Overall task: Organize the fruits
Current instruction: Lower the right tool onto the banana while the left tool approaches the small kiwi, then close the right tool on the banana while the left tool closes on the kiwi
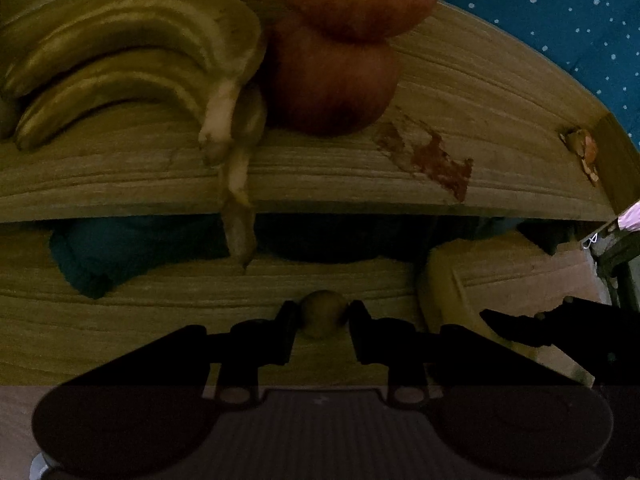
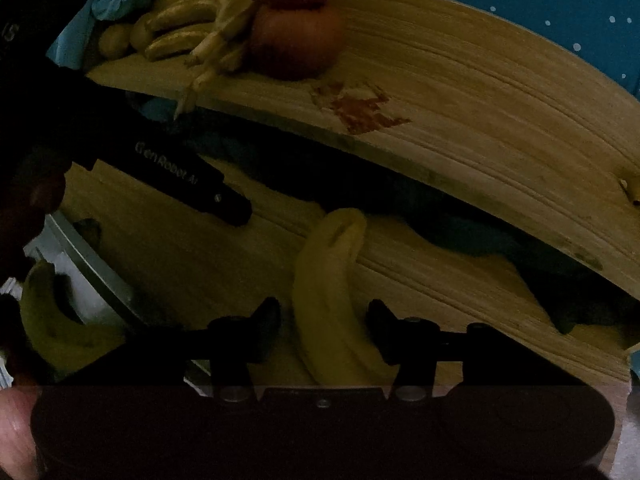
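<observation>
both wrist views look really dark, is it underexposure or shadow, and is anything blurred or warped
Left wrist view: dim overall with a yellow-green cast; the left gripper is nearly a silhouette, the banana bunch slightly soft, the shelf edge bowed by the fisheye. Right wrist view: equally dark; the right gripper blacks out, the banana between its fingers stays readable.

the left hand-held gripper (image 1: pixel 323 314) is matte black, with two short angular fingers (image 1: pixel 289 322) on jointed black linkages pinned by round silver screws (image 1: pixel 234 395), over a broad dark body with a ribbed grey centre panel and rounded lobes either side. the right hand-held gripper (image 2: pixel 324 320) has the same black build, silver screws (image 2: pixel 407 393) and lobed housing. seen from the right wrist, the left one's side carries pale lettering reading "genrobot ai" (image 2: pixel 166 163).
</observation>
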Motion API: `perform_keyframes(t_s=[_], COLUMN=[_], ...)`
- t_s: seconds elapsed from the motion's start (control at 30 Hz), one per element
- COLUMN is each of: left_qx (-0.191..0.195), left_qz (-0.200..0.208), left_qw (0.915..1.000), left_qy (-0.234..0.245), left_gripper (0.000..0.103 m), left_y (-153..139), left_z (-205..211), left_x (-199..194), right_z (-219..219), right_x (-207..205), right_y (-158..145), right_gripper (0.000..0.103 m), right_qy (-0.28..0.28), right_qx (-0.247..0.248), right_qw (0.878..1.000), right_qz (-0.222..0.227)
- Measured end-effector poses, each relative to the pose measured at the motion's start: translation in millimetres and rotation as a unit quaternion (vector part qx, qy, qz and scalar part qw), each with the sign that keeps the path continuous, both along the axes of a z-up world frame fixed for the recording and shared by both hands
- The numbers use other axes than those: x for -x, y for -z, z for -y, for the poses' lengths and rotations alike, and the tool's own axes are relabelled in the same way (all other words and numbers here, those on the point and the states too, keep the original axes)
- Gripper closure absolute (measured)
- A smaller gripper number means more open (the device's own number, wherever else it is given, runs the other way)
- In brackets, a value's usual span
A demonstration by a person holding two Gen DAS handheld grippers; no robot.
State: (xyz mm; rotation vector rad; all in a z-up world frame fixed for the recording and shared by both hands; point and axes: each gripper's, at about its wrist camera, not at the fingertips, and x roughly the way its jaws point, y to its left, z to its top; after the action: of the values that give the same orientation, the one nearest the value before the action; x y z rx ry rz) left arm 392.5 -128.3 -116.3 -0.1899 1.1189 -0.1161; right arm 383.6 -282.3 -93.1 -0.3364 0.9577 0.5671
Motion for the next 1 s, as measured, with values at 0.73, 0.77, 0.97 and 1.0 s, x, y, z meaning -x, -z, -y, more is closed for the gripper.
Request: perform_keyframes(t_s=[0.73,0.77,0.97,1.0], left_qx=[0.01,0.01,0.011,0.012], left_qz=[0.004,0.005,0.009,0.01], left_qw=[0.9997,0.9997,0.9997,0.9997], left_qy=[-0.024,-0.023,-0.021,-0.02], left_gripper=[0.071,0.072,0.071,0.072], left_y=[-10,-10,-13,-16], left_z=[-27,-27,-28,-30], left_x=[34,35,41,44], right_z=[-3,-4,-3,-3], right_x=[26,28,38,39], right_y=[1,0,-5,-6], right_gripper=[0.067,0.067,0.067,0.067], right_qy=[0.032,0.033,0.038,0.038], right_qx=[-0.015,-0.017,-0.023,-0.023], right_qw=[0.999,0.999,0.999,0.999], right_qz=[0.015,0.015,0.015,0.016])
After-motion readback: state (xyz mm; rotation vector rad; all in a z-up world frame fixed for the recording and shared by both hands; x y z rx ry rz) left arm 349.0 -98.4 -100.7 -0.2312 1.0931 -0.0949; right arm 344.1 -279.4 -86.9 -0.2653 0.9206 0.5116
